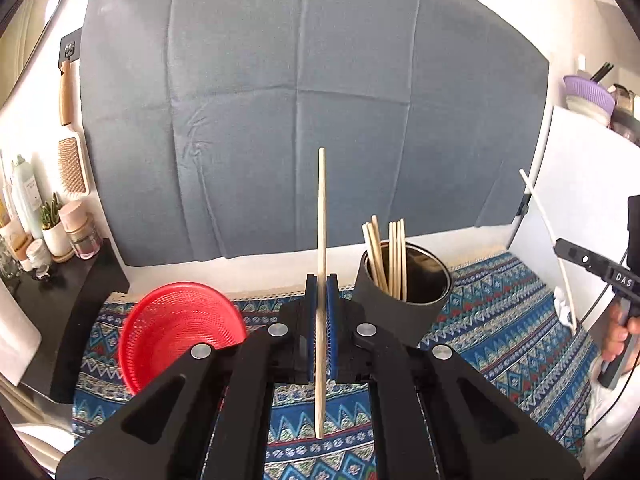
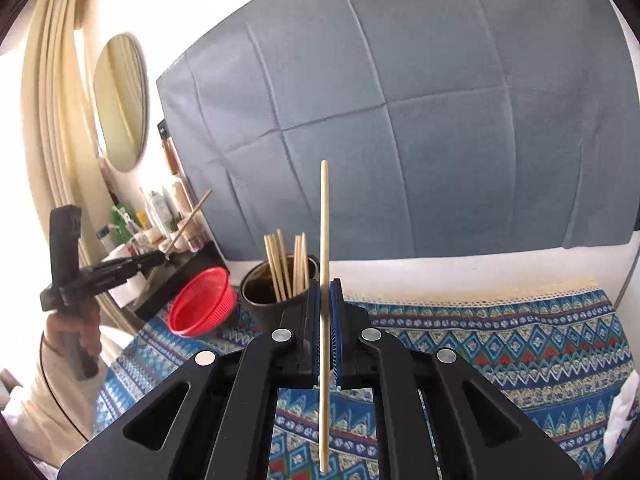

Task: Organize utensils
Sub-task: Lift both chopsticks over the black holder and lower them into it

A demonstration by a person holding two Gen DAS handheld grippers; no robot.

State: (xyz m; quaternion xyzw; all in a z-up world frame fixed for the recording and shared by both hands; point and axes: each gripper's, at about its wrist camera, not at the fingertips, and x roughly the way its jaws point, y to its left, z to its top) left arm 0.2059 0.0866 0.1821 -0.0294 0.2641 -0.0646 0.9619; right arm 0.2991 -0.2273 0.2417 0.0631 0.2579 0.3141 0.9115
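Wooden chopsticks clamped in both jaws; cup base hidden.

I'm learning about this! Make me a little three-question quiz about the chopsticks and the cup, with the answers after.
1. True or false: each gripper, left gripper and right gripper, is shut on one chopstick.
2. What colour is the basket beside the black cup?
3. The chopsticks in the cup: A) lie flat B) stand on end C) hang outside.

Key: 1 true; 2 red; 3 B.
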